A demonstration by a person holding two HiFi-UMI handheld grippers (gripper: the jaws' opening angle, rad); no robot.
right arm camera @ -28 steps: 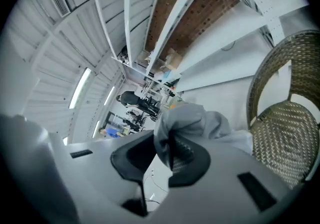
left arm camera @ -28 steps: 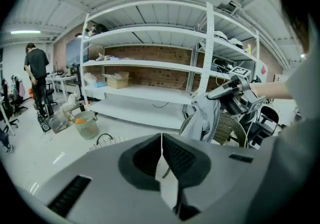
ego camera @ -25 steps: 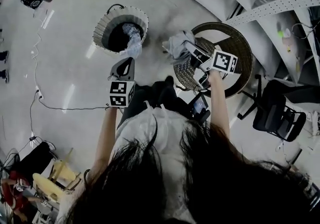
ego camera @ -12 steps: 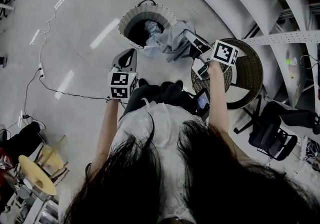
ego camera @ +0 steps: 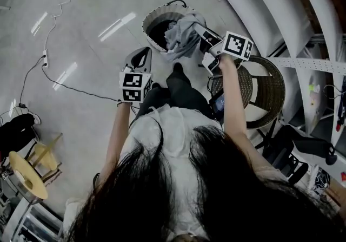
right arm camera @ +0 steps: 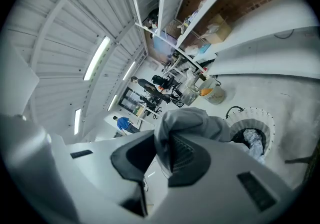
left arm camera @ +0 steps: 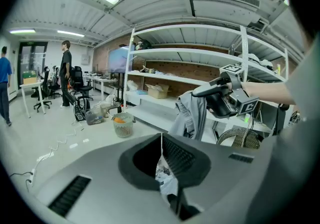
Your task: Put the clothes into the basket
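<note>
Wicker tub (ego camera: 270, 100): at the person's right; no clothes show in it.
Basket (ego camera: 148, 23): on the floor ahead; pale cloth (right arm camera: 254, 142) already lies inside.
Grey garment (ego camera: 181, 35): hangs at the basket's rim, not yet dropped; releasing it looks like the step left.
Right gripper (ego camera: 204, 38): jaws clamped on the garment's top.
Left gripper (ego camera: 141, 58): near the basket, jaws together, carrying nothing.
</note>
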